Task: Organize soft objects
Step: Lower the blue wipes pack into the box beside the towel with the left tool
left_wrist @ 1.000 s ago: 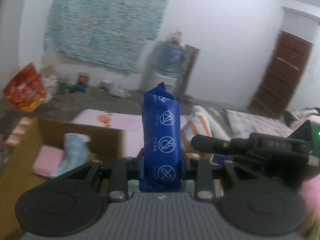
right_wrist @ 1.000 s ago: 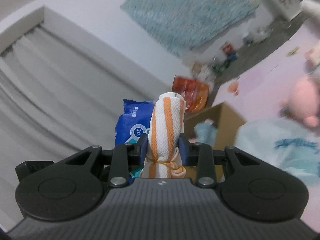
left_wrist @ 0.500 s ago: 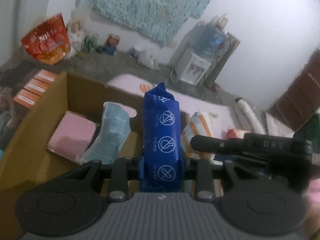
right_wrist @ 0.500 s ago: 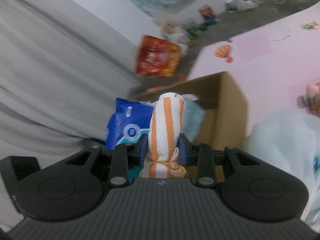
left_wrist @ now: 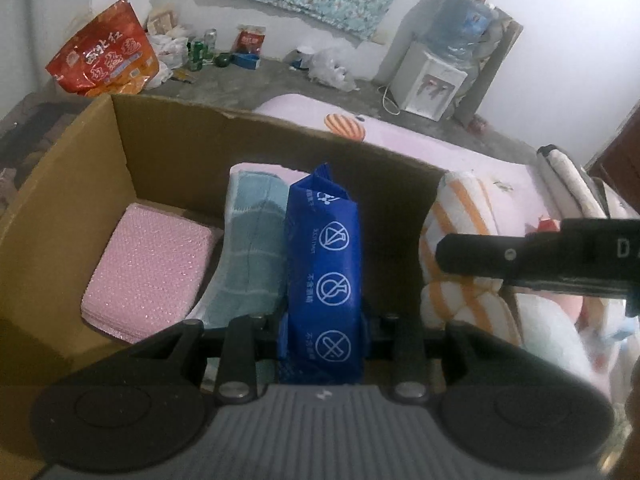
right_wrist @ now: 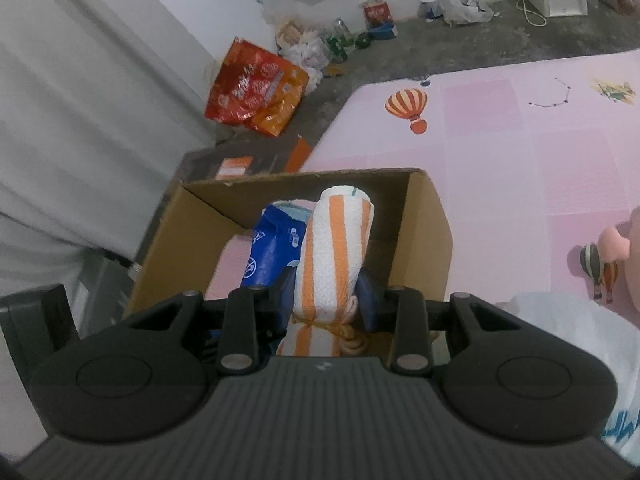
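My left gripper is shut on a blue plastic pack printed with white round symbols, held upright over the open cardboard box. Inside the box lie a pink padded pack and a light blue folded towel. My right gripper is shut on a rolled white-and-orange striped towel tied with a cord, above the same box. The blue pack shows to its left there, and the striped towel shows at the right in the left wrist view.
The box stands at the corner of a pink play mat on a concrete floor. A red-orange bag, bottles and litter line the wall; a water dispenser stands behind. A pink soft toy and white bundle lie at right.
Both grippers have tipped downward and come in over the box, which now fills the middle of each view. Each keeps its grip on its item.
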Demonstrator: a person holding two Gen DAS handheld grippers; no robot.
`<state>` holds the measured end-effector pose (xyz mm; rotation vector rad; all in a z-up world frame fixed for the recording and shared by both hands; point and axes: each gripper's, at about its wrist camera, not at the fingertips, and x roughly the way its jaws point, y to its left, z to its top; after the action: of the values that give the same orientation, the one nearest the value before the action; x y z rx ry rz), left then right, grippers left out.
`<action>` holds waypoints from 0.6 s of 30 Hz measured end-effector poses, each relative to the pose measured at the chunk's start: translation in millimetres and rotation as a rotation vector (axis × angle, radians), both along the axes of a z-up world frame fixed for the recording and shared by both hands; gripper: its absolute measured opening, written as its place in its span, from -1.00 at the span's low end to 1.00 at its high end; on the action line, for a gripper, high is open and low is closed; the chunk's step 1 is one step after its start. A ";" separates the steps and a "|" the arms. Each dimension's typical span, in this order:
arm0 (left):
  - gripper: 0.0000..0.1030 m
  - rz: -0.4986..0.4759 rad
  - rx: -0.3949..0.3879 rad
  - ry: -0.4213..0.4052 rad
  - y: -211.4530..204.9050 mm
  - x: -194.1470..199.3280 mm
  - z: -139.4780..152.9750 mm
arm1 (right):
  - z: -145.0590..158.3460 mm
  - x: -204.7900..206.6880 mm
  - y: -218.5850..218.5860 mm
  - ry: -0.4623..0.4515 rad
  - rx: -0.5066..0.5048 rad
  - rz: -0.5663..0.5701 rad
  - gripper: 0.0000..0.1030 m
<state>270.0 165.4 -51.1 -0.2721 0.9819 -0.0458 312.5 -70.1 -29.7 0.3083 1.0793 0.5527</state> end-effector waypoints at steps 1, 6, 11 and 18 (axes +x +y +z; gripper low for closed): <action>-0.36 0.003 -0.005 0.002 0.9 1.6 -1.6 | 1.1 0.2 4.1 -0.015 -0.015 0.013 -0.36; -0.36 0.004 -0.006 0.007 1.0 2.7 -2.5 | 0.8 10.3 23.6 -0.052 -0.118 0.048 -0.32; -0.35 0.010 0.001 0.011 1.2 8.2 -5.5 | 8.5 9.8 29.3 -0.099 -0.136 0.049 0.02; -0.32 -0.021 0.044 0.021 -8.4 8.4 -8.8 | 26.9 -0.8 5.5 -0.135 -0.045 0.024 0.03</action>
<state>278.4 157.1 -59.9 -0.2220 1.0056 -0.0408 311.8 -64.6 -2.8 0.2156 0.9643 0.5622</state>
